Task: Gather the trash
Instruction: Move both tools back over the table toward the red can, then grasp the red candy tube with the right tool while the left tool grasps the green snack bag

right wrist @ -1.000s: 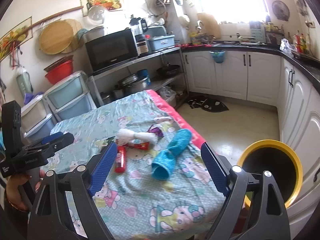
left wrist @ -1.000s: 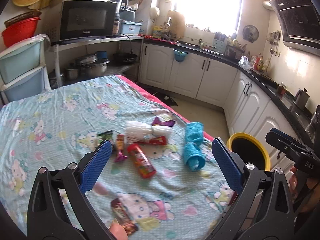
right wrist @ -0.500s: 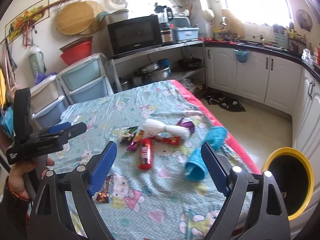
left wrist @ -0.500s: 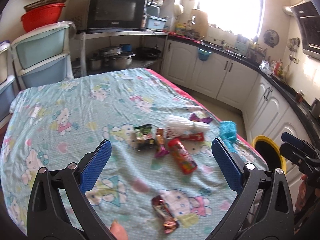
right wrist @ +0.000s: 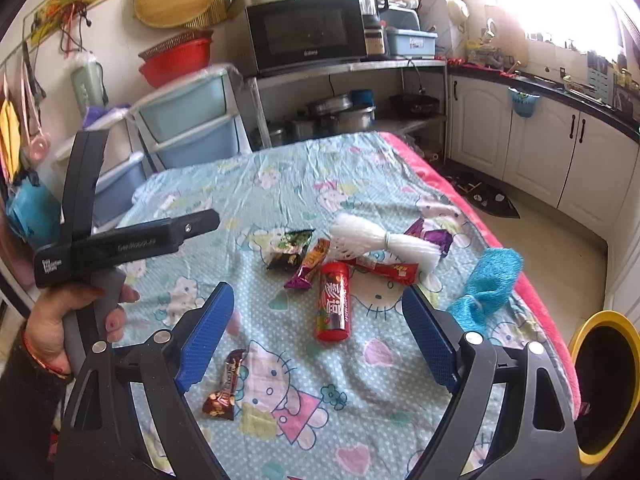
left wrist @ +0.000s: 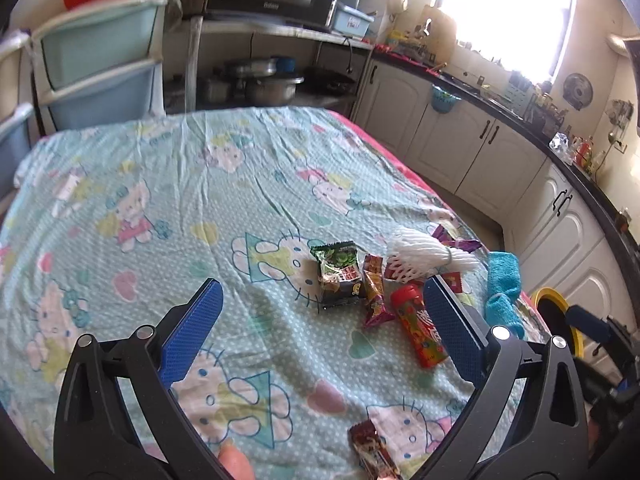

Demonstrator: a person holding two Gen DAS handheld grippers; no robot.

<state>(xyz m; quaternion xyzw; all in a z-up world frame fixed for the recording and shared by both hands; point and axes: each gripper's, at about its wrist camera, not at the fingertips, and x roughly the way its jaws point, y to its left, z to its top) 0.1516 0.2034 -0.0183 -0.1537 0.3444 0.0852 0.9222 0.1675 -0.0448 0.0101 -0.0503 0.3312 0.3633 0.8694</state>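
Trash lies on a Hello Kitty cloth over the table (left wrist: 168, 184): a red candy tube (right wrist: 334, 300), a green-black snack packet (left wrist: 336, 274), a brown-purple wrapper (right wrist: 310, 264), white foam netting (right wrist: 372, 240), a purple wrapper (right wrist: 430, 236), a flat red wrapper (right wrist: 390, 270) and a brown bar wrapper (right wrist: 226, 386). My left gripper (left wrist: 322, 334) is open above the cloth, with nothing between its blue pads. My right gripper (right wrist: 318, 338) is open too, over the near end of the red tube without touching it. The left gripper's body (right wrist: 120, 240) shows in the right wrist view, held by a hand.
A teal sock or cloth (right wrist: 486, 288) lies at the table's right edge. A yellow-rimmed black bin (right wrist: 604, 384) stands on the floor past that edge. Stacked plastic drawers (right wrist: 188, 124), a microwave shelf (right wrist: 312, 32) and white cabinets (right wrist: 536, 144) ring the table.
Both views have swung left and sunk toward the table. The trash pile now sits nearer the middle of each view and the bin has slid to the right edge. Both grippers stay open.
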